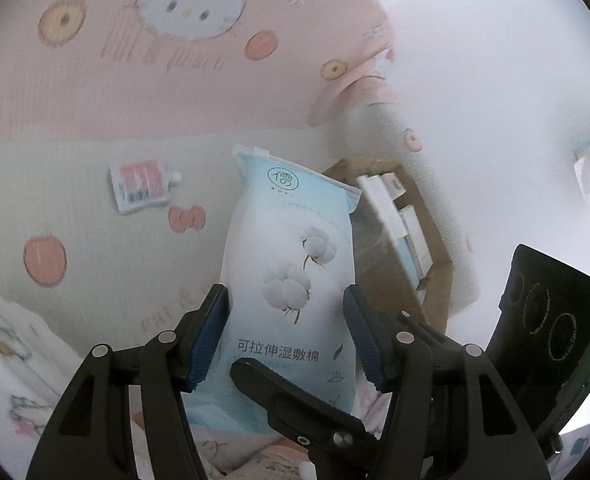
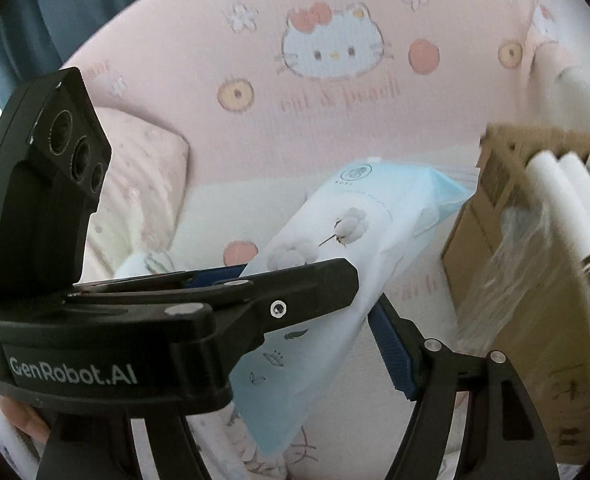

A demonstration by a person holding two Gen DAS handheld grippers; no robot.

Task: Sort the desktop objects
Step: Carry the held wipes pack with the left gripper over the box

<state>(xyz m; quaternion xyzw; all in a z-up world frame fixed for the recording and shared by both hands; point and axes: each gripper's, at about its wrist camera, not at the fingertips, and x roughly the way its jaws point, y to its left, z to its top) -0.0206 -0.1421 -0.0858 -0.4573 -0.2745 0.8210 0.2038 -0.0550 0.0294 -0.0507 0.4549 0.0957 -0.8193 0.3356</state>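
A pale blue and white pack of cotton pads (image 1: 291, 280) with cotton flowers printed on it is held up in the air. My left gripper (image 1: 287, 332) is shut on its sides, blue pads pressing both edges. In the right wrist view the same pack (image 2: 335, 272) slants across the frame, with the left gripper's black body (image 2: 155, 320) in front of it. My right gripper shows one blue fingertip (image 2: 391, 352) just right of the pack; its other finger is hidden, so whether it grips is unclear. A brown cardboard box (image 1: 395, 240) (image 2: 535, 280) stands right of the pack.
The box holds white boxes (image 2: 567, 200) and clear plastic wrap (image 2: 507, 272). A pink Hello Kitty bed sheet (image 1: 175, 80) fills the background. A small pink barcode packet (image 1: 139, 190) lies on the bed. A pillow (image 2: 135, 184) lies at left.
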